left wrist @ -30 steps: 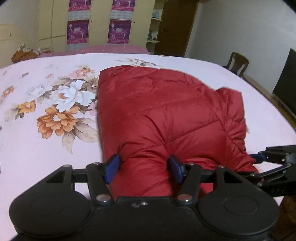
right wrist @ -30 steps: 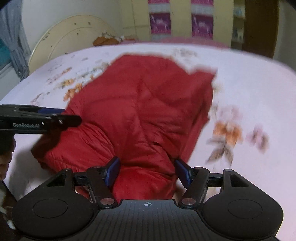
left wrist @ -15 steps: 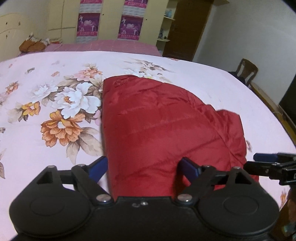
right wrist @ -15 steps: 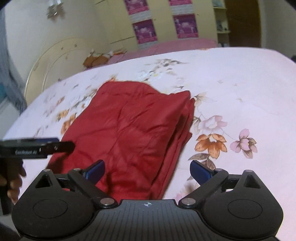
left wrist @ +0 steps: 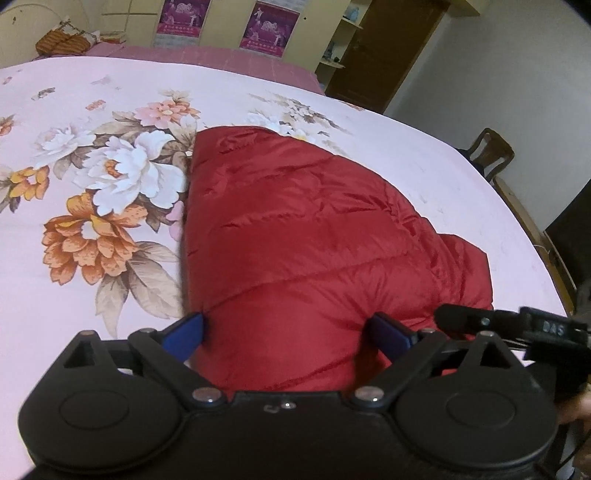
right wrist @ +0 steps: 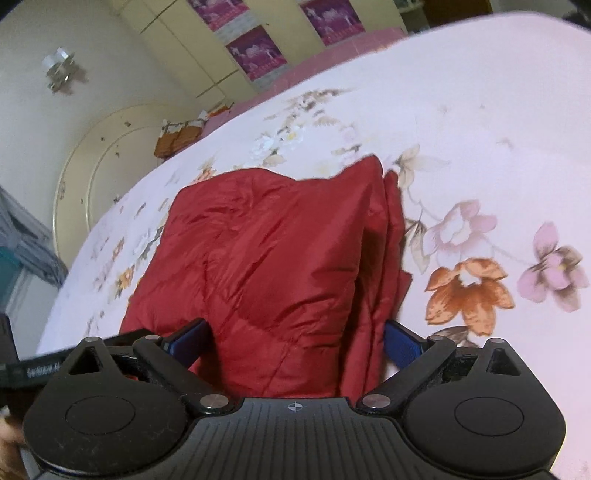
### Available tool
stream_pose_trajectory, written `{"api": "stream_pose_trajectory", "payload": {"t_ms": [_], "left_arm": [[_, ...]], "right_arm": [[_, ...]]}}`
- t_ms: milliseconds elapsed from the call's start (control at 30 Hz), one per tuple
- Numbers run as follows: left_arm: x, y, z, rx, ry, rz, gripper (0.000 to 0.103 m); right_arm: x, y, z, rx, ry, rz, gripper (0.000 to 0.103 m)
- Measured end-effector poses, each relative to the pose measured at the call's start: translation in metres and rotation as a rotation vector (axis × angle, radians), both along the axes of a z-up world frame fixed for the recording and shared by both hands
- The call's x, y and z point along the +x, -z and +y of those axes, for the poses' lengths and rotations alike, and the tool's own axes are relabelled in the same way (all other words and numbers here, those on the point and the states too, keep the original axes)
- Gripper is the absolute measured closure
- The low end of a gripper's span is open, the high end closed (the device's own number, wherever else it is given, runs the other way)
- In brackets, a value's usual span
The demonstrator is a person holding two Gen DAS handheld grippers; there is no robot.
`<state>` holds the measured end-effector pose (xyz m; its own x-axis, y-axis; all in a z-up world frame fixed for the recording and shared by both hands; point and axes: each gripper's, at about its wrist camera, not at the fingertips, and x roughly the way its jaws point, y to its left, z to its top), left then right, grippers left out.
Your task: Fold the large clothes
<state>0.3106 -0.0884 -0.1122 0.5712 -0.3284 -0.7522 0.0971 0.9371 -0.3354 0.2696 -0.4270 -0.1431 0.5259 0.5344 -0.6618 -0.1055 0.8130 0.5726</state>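
A red quilted down jacket [left wrist: 314, 236] lies folded into a thick bundle on the pink floral bedsheet [left wrist: 92, 177]. It also shows in the right wrist view [right wrist: 266, 266], with stacked folded edges on its right side. My left gripper [left wrist: 288, 332] is open, its blue pads astride the jacket's near end. My right gripper [right wrist: 295, 339] is open too, its pads astride the near end on the other side. The right gripper's finger shows at the right of the left wrist view [left wrist: 509, 321].
The sheet covers a wide bed. A wooden chair [left wrist: 491, 151] stands past the bed's right edge. Yellow wardrobes with purple posters [left wrist: 269, 22] and a brown door [left wrist: 388, 48] are behind. A cream round headboard [right wrist: 103, 166] and a basket [right wrist: 181, 136] sit far left.
Both grippers have opened wider and moved closer over the jacket's near end. The jacket has settled flatter on the bed. The right wrist view has tilted.
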Motion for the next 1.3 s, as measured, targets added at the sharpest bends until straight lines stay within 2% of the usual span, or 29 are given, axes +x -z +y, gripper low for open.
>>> {"api": "stream_pose_trajectory", "payload": {"t_ms": [100, 233, 267, 300, 333, 400, 500, 600, 700, 767, 967, 1133, 1300], "left_arm": [[0.002, 0.003, -0.002, -0.008, 0.004, 0.001, 0.007], [0.003, 0.005, -0.003, -0.026, 0.011, 0.003, 0.008], [0.002, 0.005, -0.003, -0.029, 0.013, 0.001, 0.01], [0.001, 0.005, -0.003, -0.031, 0.014, -0.001, 0.012], [0.001, 0.004, -0.002, -0.034, 0.016, -0.001, 0.014], [-0.001, 0.002, 0.0, -0.042, 0.016, -0.006, 0.019], [-0.001, 0.002, 0.004, -0.049, 0.015, -0.007, 0.025], [-0.001, 0.002, -0.001, -0.024, 0.016, -0.015, 0.028], [-0.003, -0.004, -0.005, 0.004, 0.017, -0.044, 0.033], [-0.005, -0.009, -0.007, 0.018, 0.017, -0.055, 0.039], [-0.01, -0.024, -0.013, 0.058, 0.013, -0.082, 0.048], [-0.02, -0.04, -0.013, 0.082, -0.009, -0.11, 0.049], [-0.031, -0.054, 0.005, 0.103, -0.035, -0.13, 0.049]], "right_arm": [[0.005, 0.009, -0.001, 0.047, 0.016, 0.026, 0.006], [0.008, 0.01, 0.001, 0.039, -0.005, 0.023, 0.008], [0.008, 0.01, 0.002, 0.038, -0.012, 0.023, 0.013], [0.008, 0.009, 0.002, 0.06, -0.021, 0.029, 0.026], [0.008, 0.01, 0.002, 0.085, -0.023, 0.039, 0.034], [0.006, 0.009, 0.002, 0.084, -0.027, 0.035, 0.037], [0.005, 0.01, 0.003, 0.108, -0.032, 0.042, 0.048], [0.005, 0.01, 0.007, 0.095, -0.037, 0.036, 0.052], [-0.001, 0.002, 0.005, 0.113, -0.029, 0.016, 0.063], [-0.005, -0.005, 0.006, 0.102, -0.044, -0.012, 0.064], [-0.011, -0.013, -0.001, 0.161, -0.05, -0.029, 0.065], [-0.015, -0.025, -0.001, 0.212, -0.065, -0.055, 0.065], [-0.014, -0.034, 0.02, 0.249, -0.081, -0.063, 0.065]]}}
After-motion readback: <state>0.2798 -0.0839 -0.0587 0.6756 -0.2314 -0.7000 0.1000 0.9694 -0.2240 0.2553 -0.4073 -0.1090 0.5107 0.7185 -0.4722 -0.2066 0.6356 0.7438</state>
